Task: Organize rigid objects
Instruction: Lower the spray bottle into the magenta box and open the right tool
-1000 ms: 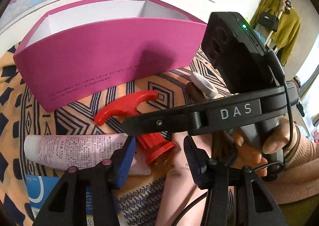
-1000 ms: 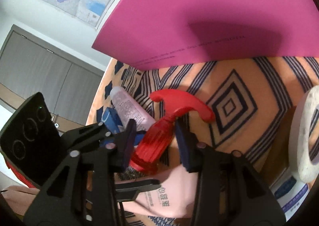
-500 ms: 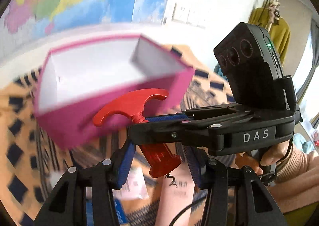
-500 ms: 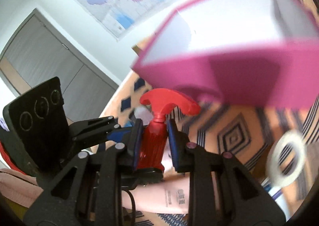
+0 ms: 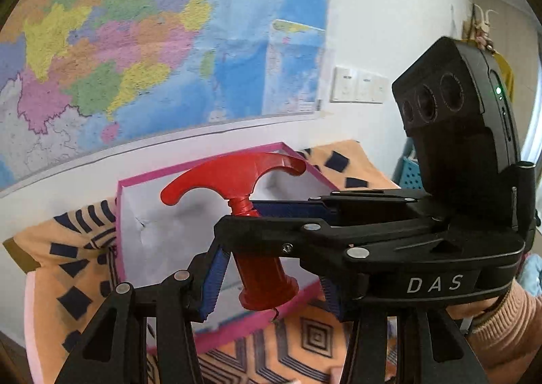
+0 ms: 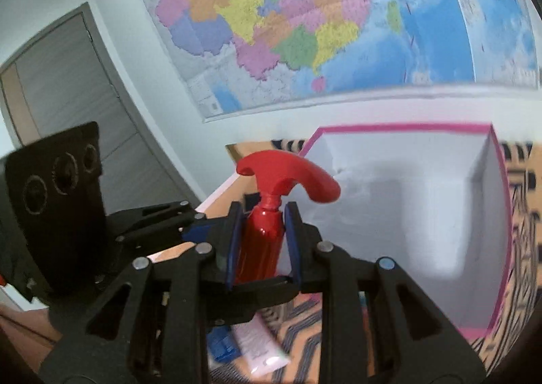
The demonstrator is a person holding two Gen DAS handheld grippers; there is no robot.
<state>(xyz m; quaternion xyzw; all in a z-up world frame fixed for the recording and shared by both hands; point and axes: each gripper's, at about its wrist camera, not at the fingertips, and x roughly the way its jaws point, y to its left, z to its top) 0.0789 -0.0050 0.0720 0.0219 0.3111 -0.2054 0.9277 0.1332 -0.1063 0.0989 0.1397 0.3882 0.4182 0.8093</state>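
Observation:
My right gripper is shut on a red T-handled corkscrew and holds it upright in the air beside the near left corner of an open pink box with a white inside. In the left wrist view the corkscrew hangs in front of the box, with the right gripper's fingers across the frame. My left gripper is open and empty, its blue pads either side of the corkscrew's base without touching it.
The box stands on an orange and navy patterned cloth. A white tube and a blue item lie on the cloth under the right gripper. A wall map and a grey door are behind.
The right gripper closed on the corkscrew on the cloth and lifted it. Both grippers rose and tilted up, so the box's open top and the wall now show.

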